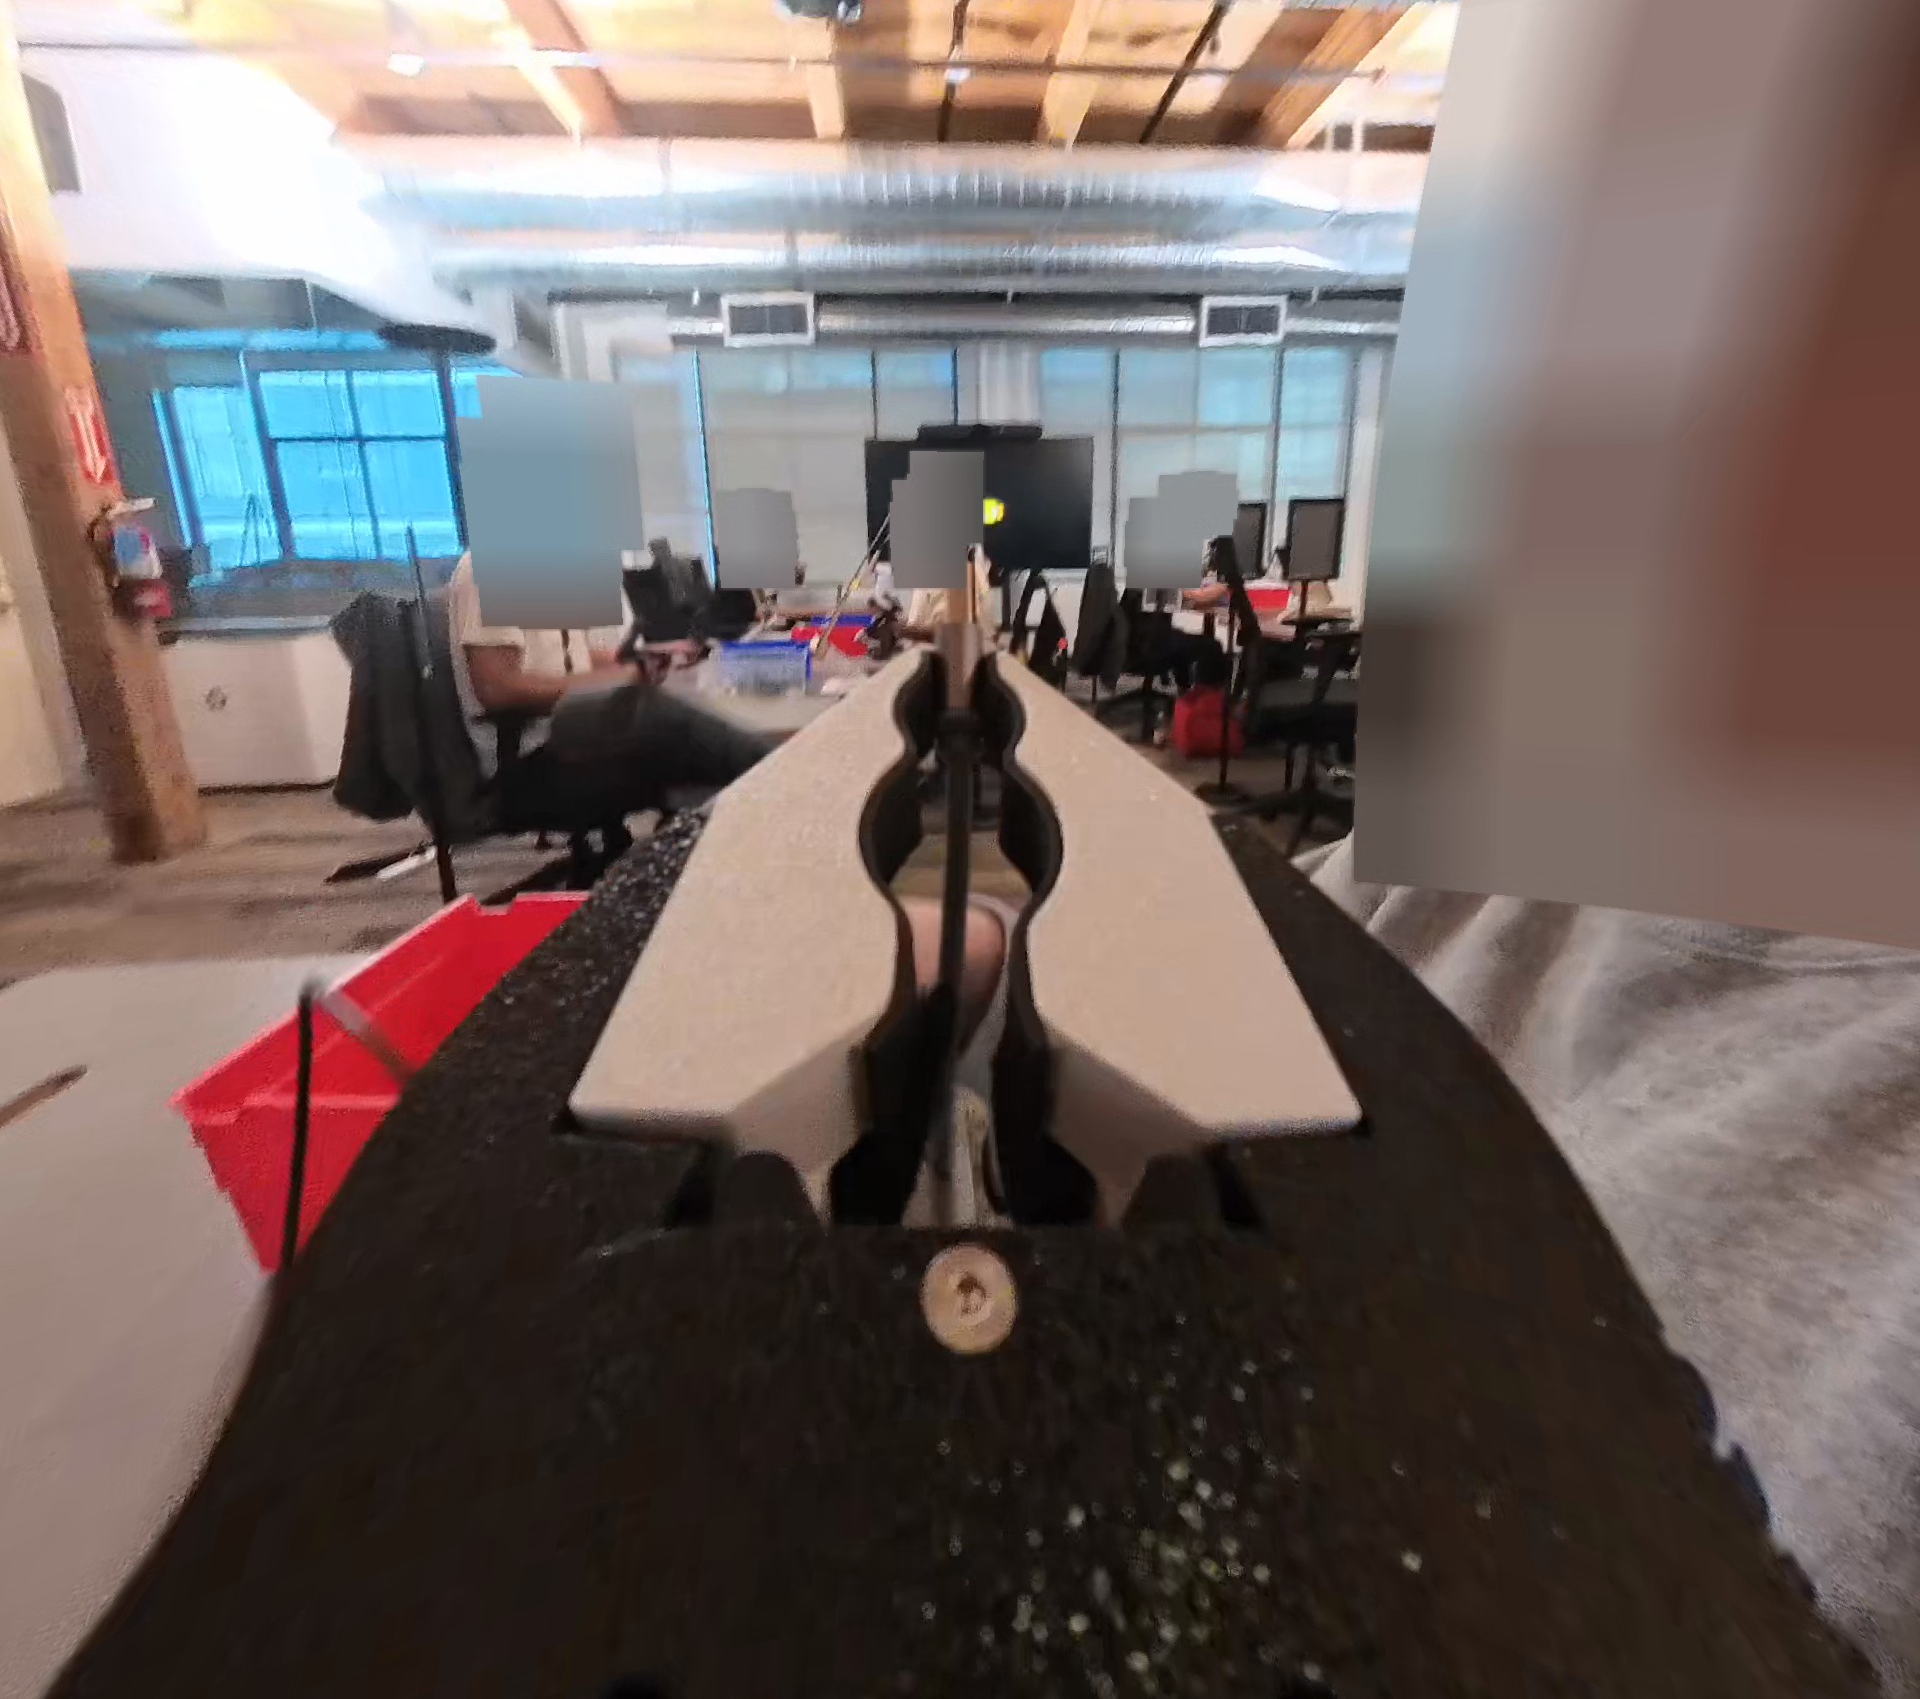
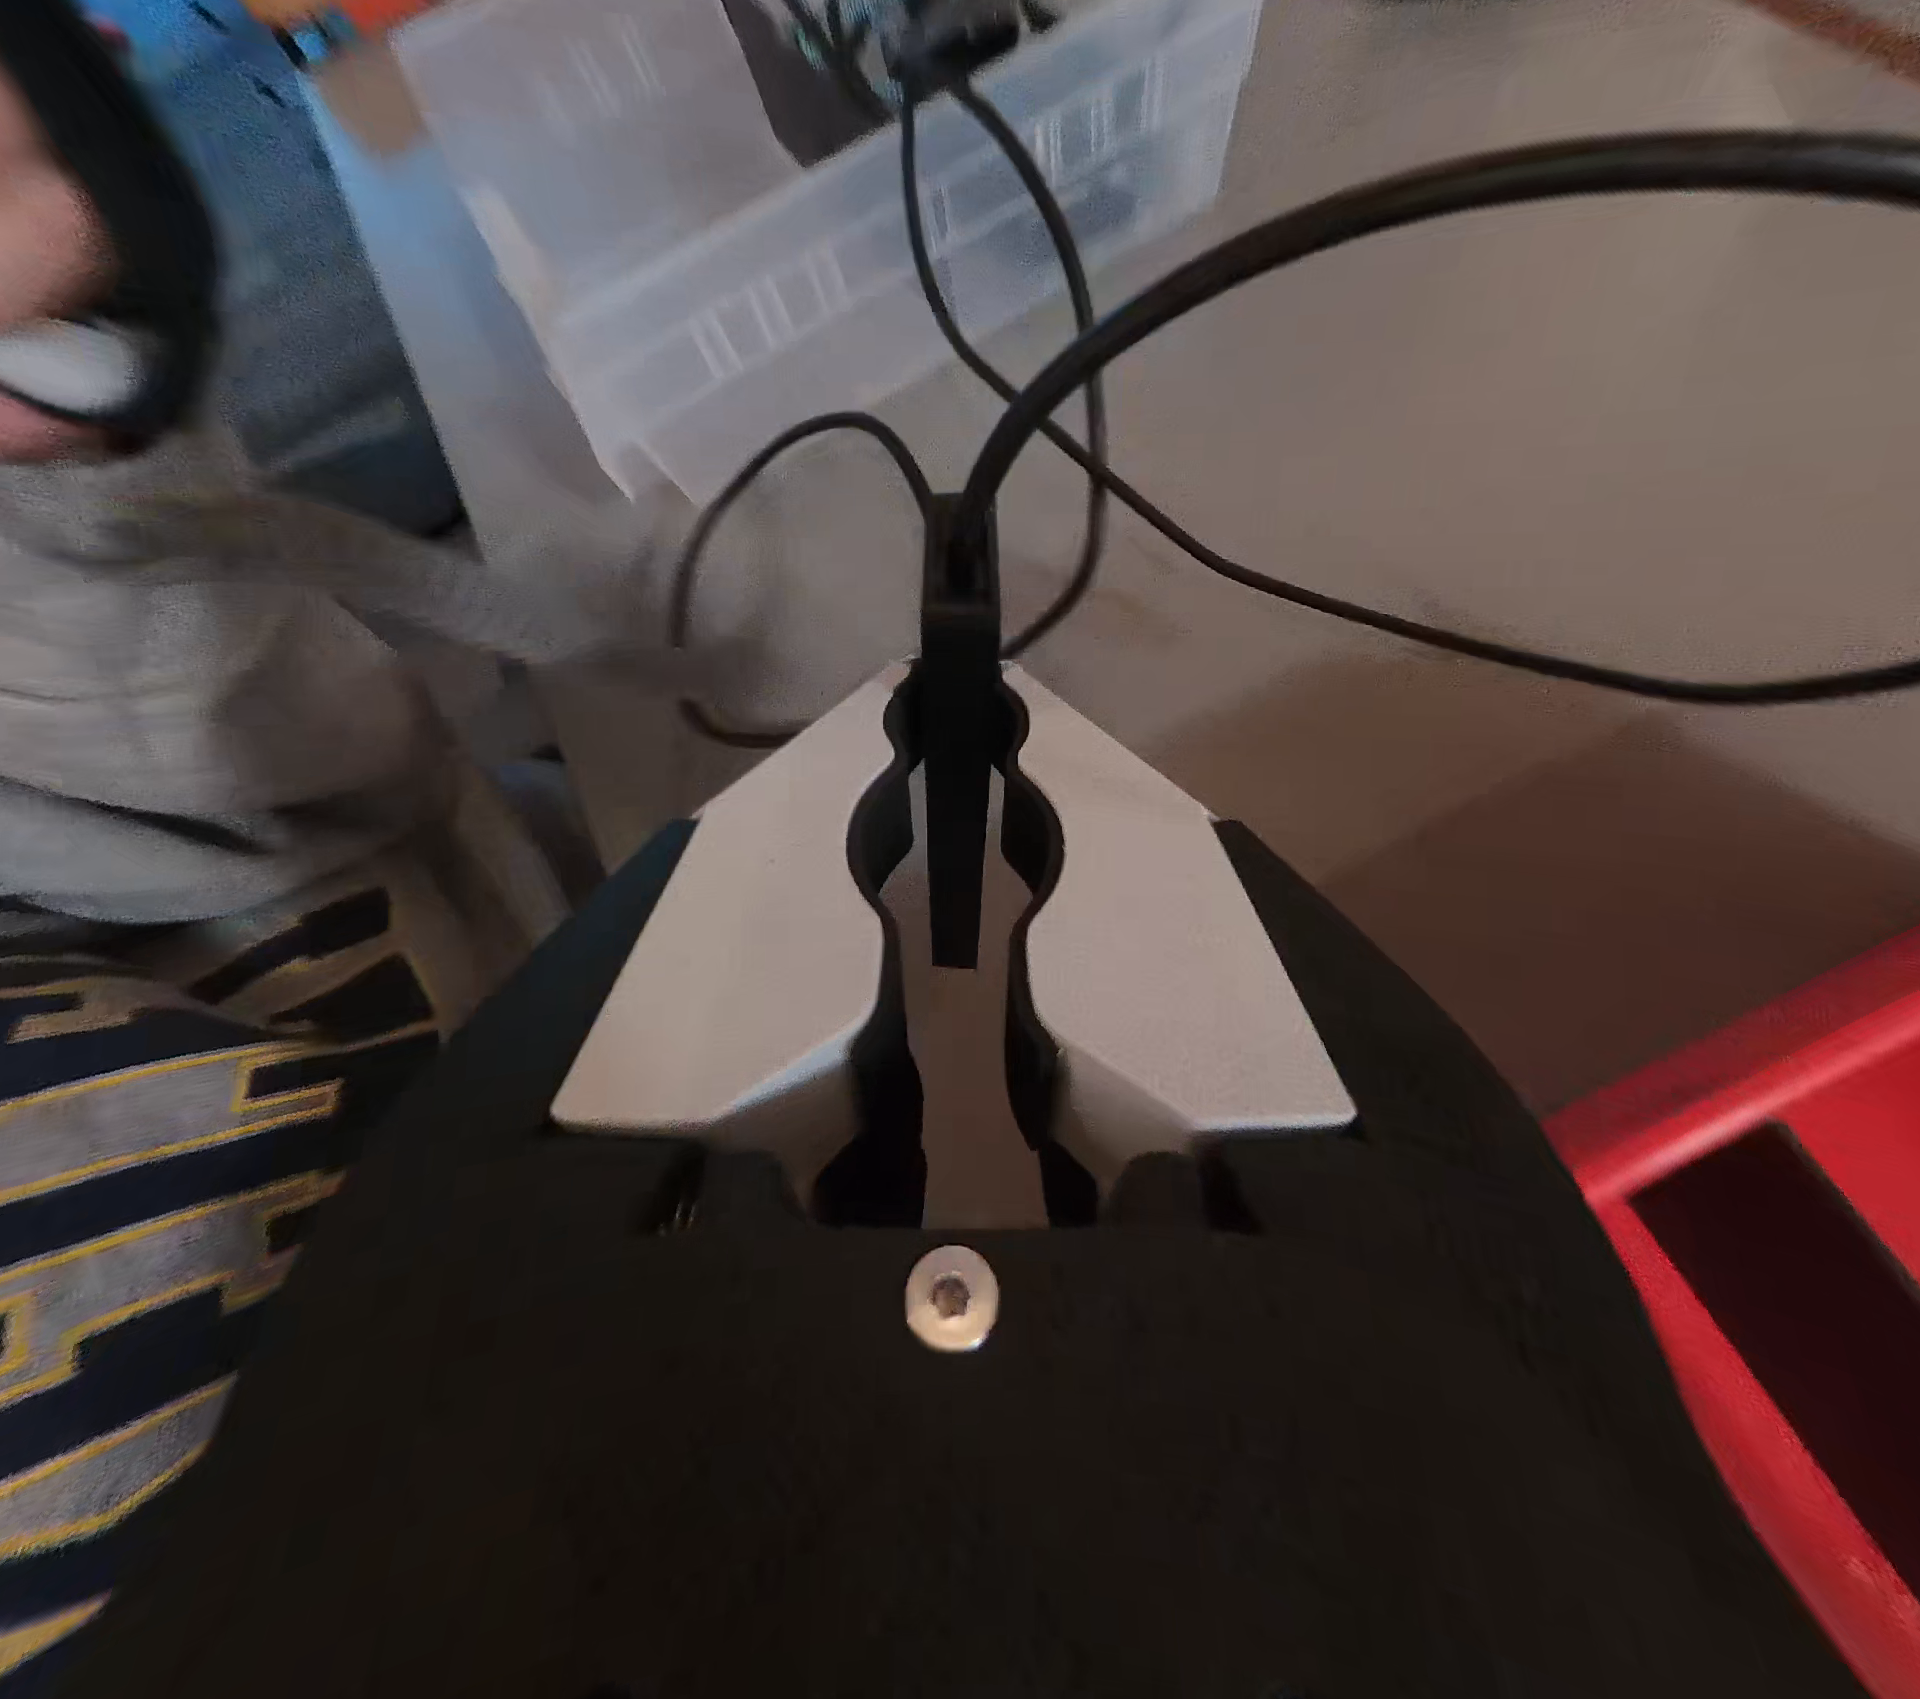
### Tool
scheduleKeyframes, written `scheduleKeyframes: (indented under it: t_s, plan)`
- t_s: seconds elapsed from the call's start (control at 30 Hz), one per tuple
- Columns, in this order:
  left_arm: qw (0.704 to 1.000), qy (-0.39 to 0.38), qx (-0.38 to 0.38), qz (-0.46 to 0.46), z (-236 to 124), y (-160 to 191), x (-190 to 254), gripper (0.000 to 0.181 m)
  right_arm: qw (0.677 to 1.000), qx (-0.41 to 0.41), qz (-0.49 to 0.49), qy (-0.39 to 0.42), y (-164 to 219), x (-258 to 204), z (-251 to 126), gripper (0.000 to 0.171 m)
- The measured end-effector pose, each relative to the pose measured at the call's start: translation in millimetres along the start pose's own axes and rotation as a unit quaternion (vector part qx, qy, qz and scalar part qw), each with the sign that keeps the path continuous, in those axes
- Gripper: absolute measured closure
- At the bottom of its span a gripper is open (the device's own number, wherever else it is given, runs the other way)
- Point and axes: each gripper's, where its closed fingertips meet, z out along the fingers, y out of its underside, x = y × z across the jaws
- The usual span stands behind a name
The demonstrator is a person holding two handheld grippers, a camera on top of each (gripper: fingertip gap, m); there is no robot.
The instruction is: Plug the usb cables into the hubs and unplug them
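Left gripper (image 1: 961, 673), pale grainy fingers pinched nearly together, clamps a thin black usb cable (image 1: 958, 818) whose silver metal plug (image 1: 958, 641) pokes past the tips, raised toward an office room. Beside it sits a red plastic bin (image 1: 343, 1067). Right gripper (image 2: 956, 683), likewise closed, grips a flat black hub (image 2: 958, 776); two black cords (image 2: 1351, 205) curve from its far end over a smooth beige tabletop (image 2: 1507, 506), with a blurred clear ribbed plastic crate (image 2: 831, 195) beyond
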Motion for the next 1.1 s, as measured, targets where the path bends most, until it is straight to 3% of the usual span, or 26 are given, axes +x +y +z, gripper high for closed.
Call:
scheduleKeyframes:
  t_s: [0.1, 0.23, 0.27, 0.4, 0.6, 0.77, 0.87, 0.93, 1.0, 1.03, 1.1]
  plan:
    - [1.0, -0.011, 0.013, 0.022, 5, -11, -1, 0.176, 0.998, -0.058, -0.01, 0.015, 17, -1, 22, 0.162]
    - [0.996, -0.071, -0.015, 0.056, 11, -8, -18, 0.176, 0.995, -0.06, -0.025, 0.069, 16, 10, 22, 0.157]
    - [0.994, -0.086, -0.024, 0.061, 12, -6, -24, 0.176, 0.996, -0.055, -0.023, 0.07, 14, 11, 21, 0.149]
    - [0.984, -0.14, -0.058, 0.088, 13, 4, -43, 0.176, 0.997, -0.037, -0.023, 0.056, 7, 8, 8, 0.113]
    - [0.972, -0.184, -0.076, 0.125, 13, 4, -61, 0.176, 0.998, 0.001, -0.036, 0.052, -8, 0, -31, 0.111]
    - [0.973, -0.176, -0.074, 0.128, 24, 5, -61, 0.176, 0.988, 0.058, -0.069, -0.126, -27, -72, -31, 0.108]
    - [0.975, -0.166, -0.071, 0.13, 31, 5, -57, 0.176, 0.985, 0.023, -0.102, -0.138, -16, -87, -4, 0.106]
    - [0.976, -0.16, -0.069, 0.133, 34, 3, -53, 0.176, 0.982, 0.009, -0.118, -0.146, -9, -95, 14, 0.11]
    - [0.977, -0.152, -0.065, 0.134, 35, 1, -48, 0.176, 0.979, 0.016, -0.132, -0.155, -9, -101, 25, 0.147]
    - [0.978, -0.146, -0.061, 0.135, 36, 0, -44, 0.176, 0.979, 0.03, -0.142, -0.146, -13, -99, 28, 0.155]
    - [0.98, -0.134, -0.053, 0.14, 35, -4, -34, 0.176, 0.978, 0.07, -0.175, -0.091, -25, -87, 27, 0.155]
